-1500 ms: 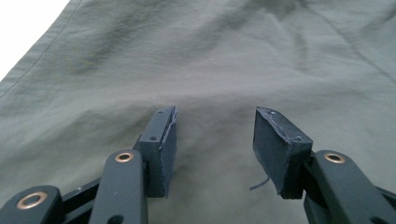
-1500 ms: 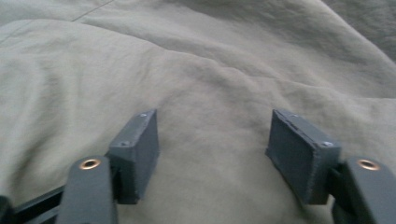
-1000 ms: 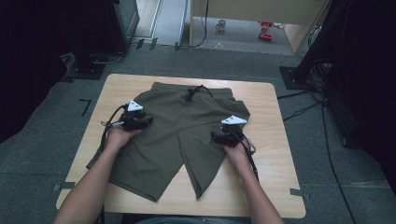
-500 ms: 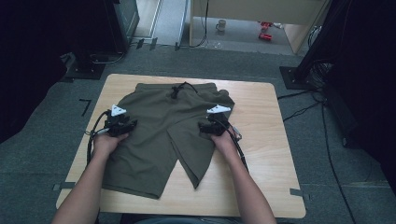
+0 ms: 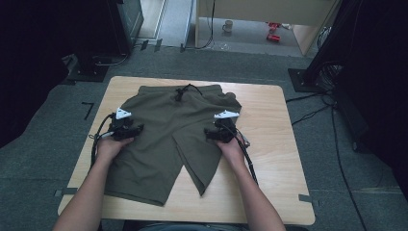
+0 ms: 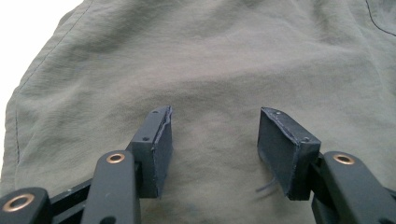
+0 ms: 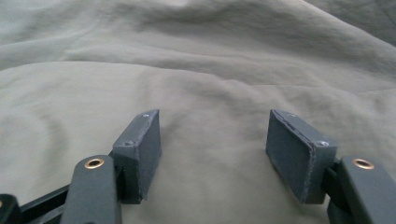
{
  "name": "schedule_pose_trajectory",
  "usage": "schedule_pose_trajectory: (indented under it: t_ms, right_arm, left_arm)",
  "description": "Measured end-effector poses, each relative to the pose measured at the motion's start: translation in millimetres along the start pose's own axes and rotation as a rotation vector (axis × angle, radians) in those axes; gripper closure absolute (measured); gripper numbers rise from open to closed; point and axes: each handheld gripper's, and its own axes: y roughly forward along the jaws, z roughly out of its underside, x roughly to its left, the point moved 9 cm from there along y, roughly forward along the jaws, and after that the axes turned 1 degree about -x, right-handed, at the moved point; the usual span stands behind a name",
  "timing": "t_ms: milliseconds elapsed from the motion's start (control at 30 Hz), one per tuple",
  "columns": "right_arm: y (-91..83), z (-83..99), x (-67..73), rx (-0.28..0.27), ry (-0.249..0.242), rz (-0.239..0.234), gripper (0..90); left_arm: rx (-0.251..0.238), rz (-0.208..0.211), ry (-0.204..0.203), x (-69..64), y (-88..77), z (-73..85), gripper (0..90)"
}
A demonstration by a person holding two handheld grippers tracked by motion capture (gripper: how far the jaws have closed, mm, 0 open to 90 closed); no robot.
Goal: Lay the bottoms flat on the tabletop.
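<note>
Olive-green shorts (image 5: 163,130) lie flat on the wooden table (image 5: 269,144), waistband and drawstring (image 5: 182,91) at the far side, both legs pointing toward the person. My left gripper (image 5: 126,125) rests over the shorts' left side; its jaws have just been opening and now stand open above smooth cloth (image 6: 215,70) with nothing pinched between them. My right gripper (image 5: 222,126) sits over the right hip area, its jaws open above gently rumpled fabric (image 7: 201,70). In the gripper views the left gripper (image 6: 215,116) and right gripper (image 7: 215,116) each show bare pads.
Bare wood lies to the right of the shorts and along the near edge (image 5: 240,211). Cables trail from both grippers across the table. Grey carpet (image 5: 327,159) surrounds it, with dark stands (image 5: 91,72) at the far left and right and a mug (image 5: 227,26) on the floor beyond.
Both hands and grippers have slid to the left, and the shorts have shifted left across the table with them. The left gripper's jaws are wider apart.
</note>
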Motion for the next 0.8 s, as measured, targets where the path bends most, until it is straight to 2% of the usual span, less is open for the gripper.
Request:
schedule_pose_trajectory:
  t_ms: [67, 167, 267, 467, 800]
  right_arm:
    - [-4.6, -1.0, 6.3, -0.018, -0.016, 0.0, 35.2]
    - [-8.1, -3.3, 16.3, -0.03, -0.039, -0.005, 35.3]
    - [-7.2, -5.6, 25.1, -0.031, -0.063, -0.005, 35.8]
    - [-2.2, -8.3, 40.5, -0.028, -0.056, -0.037, 37.3]
    - [5.5, -21.1, 69.4, -0.029, -0.072, -0.087, 38.3]
  left_arm:
    - [0.014, 0.0, -0.008, -1.3, 0.4, -0.9, 44.7]
    - [0.016, 0.002, 0.028, -5.3, 2.0, -0.7, 41.8]
    - [0.005, 0.002, 0.026, -6.6, 2.8, -0.8, 40.9]
    - [-0.005, 0.001, 0.024, -6.9, 3.0, -0.5, 40.0]
    - [-0.005, 0.001, 0.024, -6.9, 3.1, -0.5, 40.0]
